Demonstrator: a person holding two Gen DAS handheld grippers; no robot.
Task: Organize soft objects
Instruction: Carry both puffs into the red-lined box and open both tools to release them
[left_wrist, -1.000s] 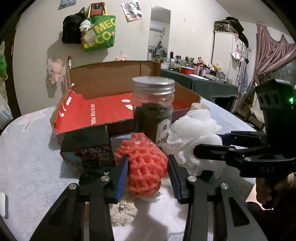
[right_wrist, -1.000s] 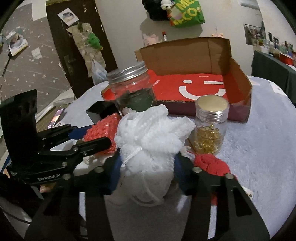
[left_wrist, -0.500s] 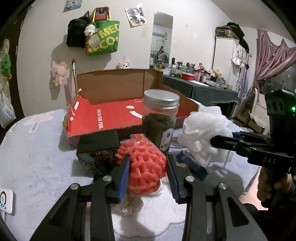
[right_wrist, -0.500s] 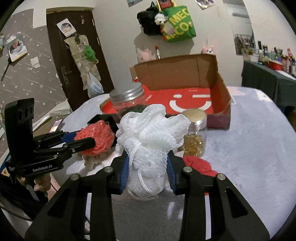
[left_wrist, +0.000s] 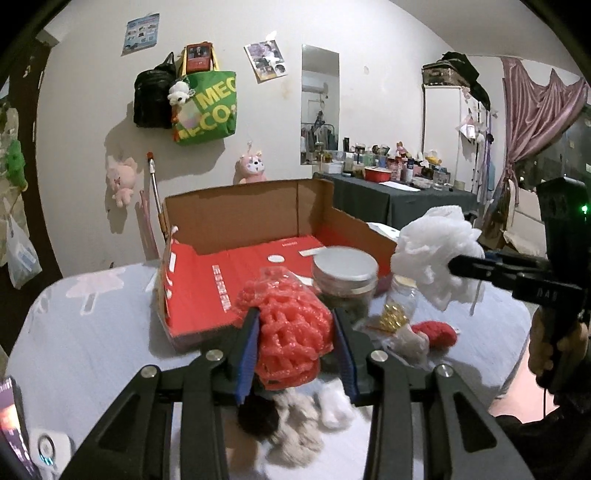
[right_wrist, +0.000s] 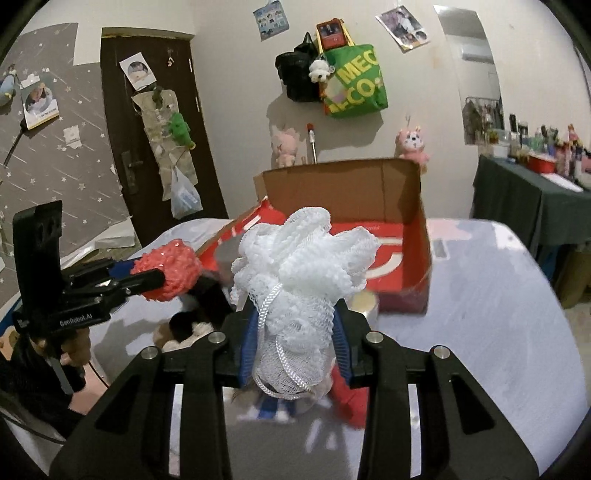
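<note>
We hold the left claw (left_wrist: 295, 350) clamped on the red mesh sponge (left_wrist: 291, 332), its blue pads pressing both sides of the net ball — the sponge hangs clear above the table (left_wrist: 92, 350). Just under this claw lie a dark fuzzy ball (left_wrist: 257, 415), a beige knitted piece (left_wrist: 295, 435) and a small white fluffy piece (left_wrist: 334, 406), all blurred. Ahead of the claw stands a glass jar with a silver lid (left_wrist: 344, 275), and right of that a smaller clear jar with golden capsules (left_wrist: 400, 306); a red knitted piece (left_wrist: 437, 332) lies near it. Beyond them sits the open cardboard box with the red inner floor (left_wrist: 236, 273).

Our right claw (right_wrist: 293, 339) is closed on the lower, gathered part of the white mesh bath pouf (right_wrist: 303, 269), whose ruffles spread above the pads and whose white cord loop dangles below. The pouf is off the table, in front of the same box (right_wrist: 413, 258). Under this claw we make out a blurred red item (right_wrist: 351, 398) and something with blue and white (right_wrist: 271, 406), too smeared to name.

From the right wrist view the left claw sits off to the left with the red sponge at its tip; from the left wrist view the right claw (left_wrist: 454, 266) comes in from the right, carrying the pouf beside the jars.
</note>
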